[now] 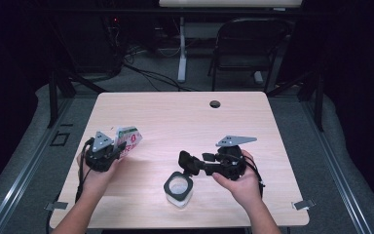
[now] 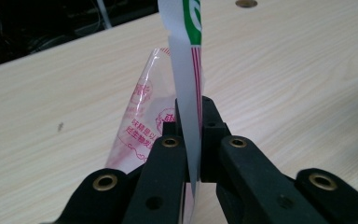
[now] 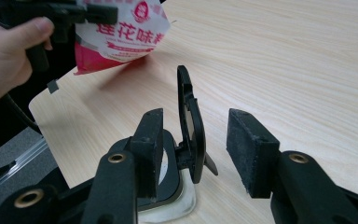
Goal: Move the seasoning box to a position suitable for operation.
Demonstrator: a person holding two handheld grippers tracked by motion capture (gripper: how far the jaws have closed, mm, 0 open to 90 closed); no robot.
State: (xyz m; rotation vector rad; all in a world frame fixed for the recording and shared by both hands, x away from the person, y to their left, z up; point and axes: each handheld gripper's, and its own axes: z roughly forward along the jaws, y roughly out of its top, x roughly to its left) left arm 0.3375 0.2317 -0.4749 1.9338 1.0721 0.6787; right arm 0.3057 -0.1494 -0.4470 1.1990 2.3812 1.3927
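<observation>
1. Here we hold a white, red-printed packet [image 1: 128, 139] in our left gripper [image 1: 108, 152], jaws pinched flat on its edge, lifted off the table [image 1: 175, 117] at nine o'clock.
2. Our right gripper [image 1: 187, 163] sits spread wide, gripping nothing; the container's raised black flip lid [image 3: 189, 130] stands between its jaws.
3. The small clear container [image 1: 178, 187] rests at six o'clock near the front edge; we cannot tell its contents.
4. Bare wood stretches toward twelve o'clock, up to a round hole [image 1: 215, 104].
</observation>
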